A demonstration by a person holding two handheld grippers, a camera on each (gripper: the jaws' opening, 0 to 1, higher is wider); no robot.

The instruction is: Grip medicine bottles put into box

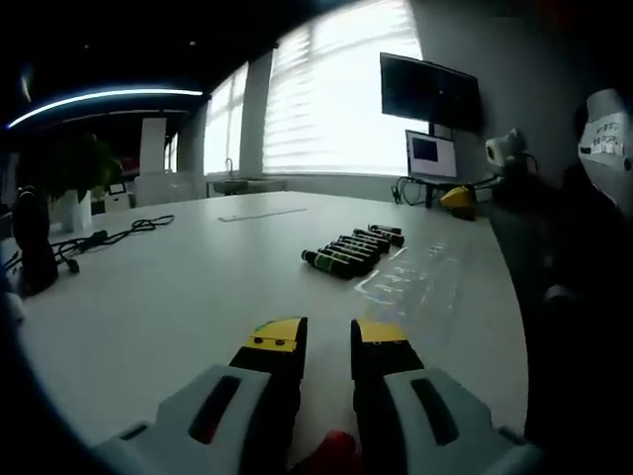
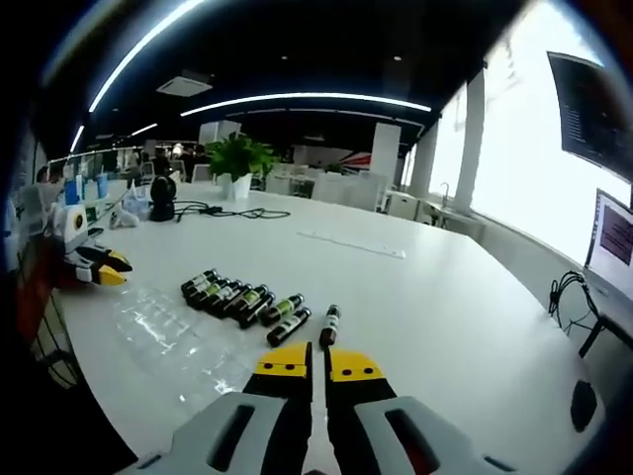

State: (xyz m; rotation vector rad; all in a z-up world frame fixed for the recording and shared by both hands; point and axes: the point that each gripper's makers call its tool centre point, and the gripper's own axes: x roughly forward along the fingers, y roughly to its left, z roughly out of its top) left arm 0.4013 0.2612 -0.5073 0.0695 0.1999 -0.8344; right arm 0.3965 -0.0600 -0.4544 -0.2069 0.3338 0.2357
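Left gripper hovers over the table, jaws apart, nothing between. Bottles lie in a row at 12 o'clock — labels unreadable. Right gripper has jaws nearly together, empty; bottles at 11 o'clock, one just past its tips.

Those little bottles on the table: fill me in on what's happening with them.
A person holds a claw in each hand over a large white table. A row of small dark bottles lies on it, one bottle a bit apart from the rest, beside a clear plastic sheet or tray. Neither claw holds anything: the left claw has its jaws apart, the right claw has them nearly together, just short of the lone bottle. No bottle has been picked up yet.
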